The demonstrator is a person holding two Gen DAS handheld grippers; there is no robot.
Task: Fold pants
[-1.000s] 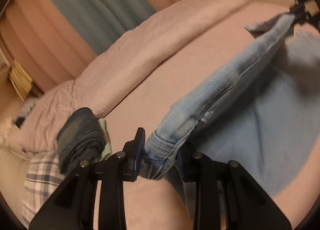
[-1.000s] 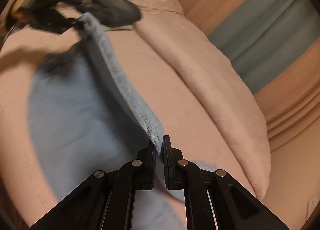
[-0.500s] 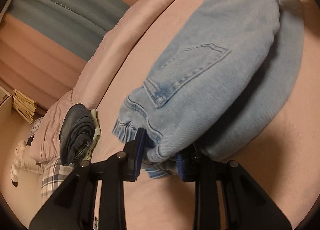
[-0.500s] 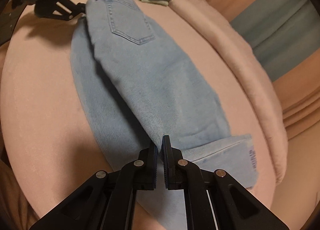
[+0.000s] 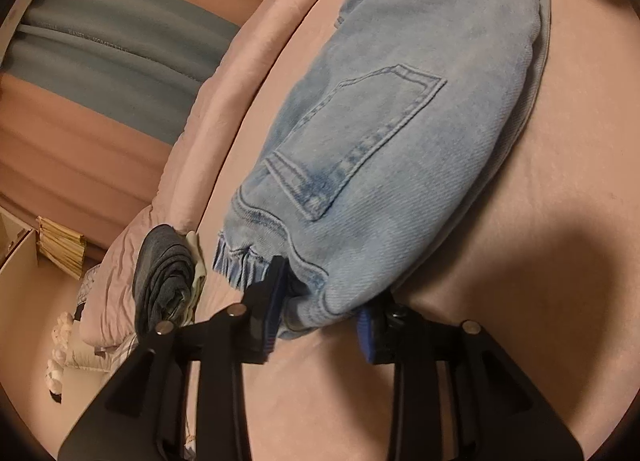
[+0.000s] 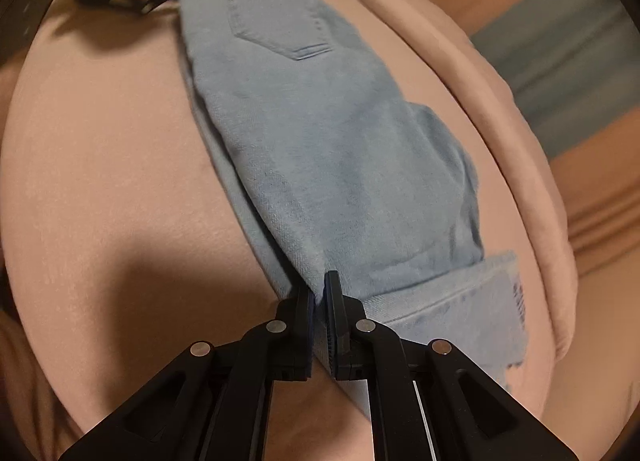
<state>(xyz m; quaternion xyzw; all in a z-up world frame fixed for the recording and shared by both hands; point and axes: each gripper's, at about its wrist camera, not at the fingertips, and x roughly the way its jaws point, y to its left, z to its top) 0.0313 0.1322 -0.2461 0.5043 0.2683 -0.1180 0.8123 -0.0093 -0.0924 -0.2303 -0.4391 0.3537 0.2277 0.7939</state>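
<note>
Pants [image 5: 400, 133] now folded lengthwise, laid flat on pink bed [image 5: 540, 261] | I've swung them down from mid-air | left gripper [image 5: 320, 309] clamps waistband, right gripper [image 6: 320, 293] pinches hem edge | next: release, fold across.

- The bed [image 5: 540, 245] carries everything — a smooth pink sheet across both views.
- The jeans [image 5: 400, 133] lie flat on it, one half laid over the other, back pocket facing up.
- A cuffed hem [image 6: 460, 301] rests on the sheet at the right gripper's end.
- A rolled pink duvet [image 5: 240, 73] runs along the far edge.
- Dark folded clothes [image 5: 164, 273] sit beside the duvet — just past the waistband.
</note>
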